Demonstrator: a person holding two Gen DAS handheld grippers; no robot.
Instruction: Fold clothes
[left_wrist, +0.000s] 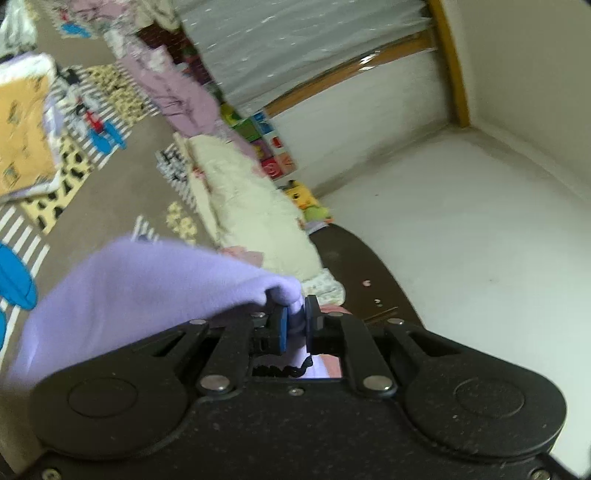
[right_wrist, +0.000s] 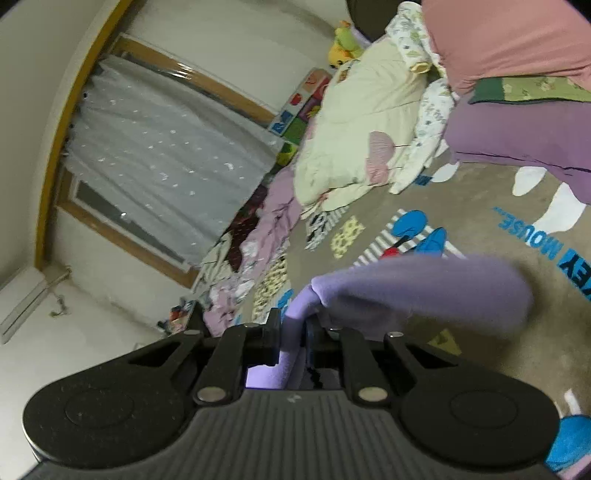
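Note:
A lavender garment (left_wrist: 125, 291) hangs lifted above the patterned bedspread (left_wrist: 140, 155). My left gripper (left_wrist: 295, 325) is shut on one edge of it, the cloth pinched between the blue pads (left_wrist: 281, 330) and draping off to the left. In the right wrist view the same lavender garment (right_wrist: 417, 291) trails to the right, blurred by motion. My right gripper (right_wrist: 293, 332) is shut on a bunched edge of that cloth, which runs down between the black fingers. Both grippers point roughly level across the bed toward the window wall.
A cream quilt (left_wrist: 251, 214) and a heap of purple clothes (left_wrist: 177, 92) lie along the bed's far side by the curtain (right_wrist: 166, 158). A folded yellow cloth (left_wrist: 22, 125) lies at left. Pink and purple bedding (right_wrist: 517, 92) is piled at the right. Soft toys (left_wrist: 303, 199) sit by the wall.

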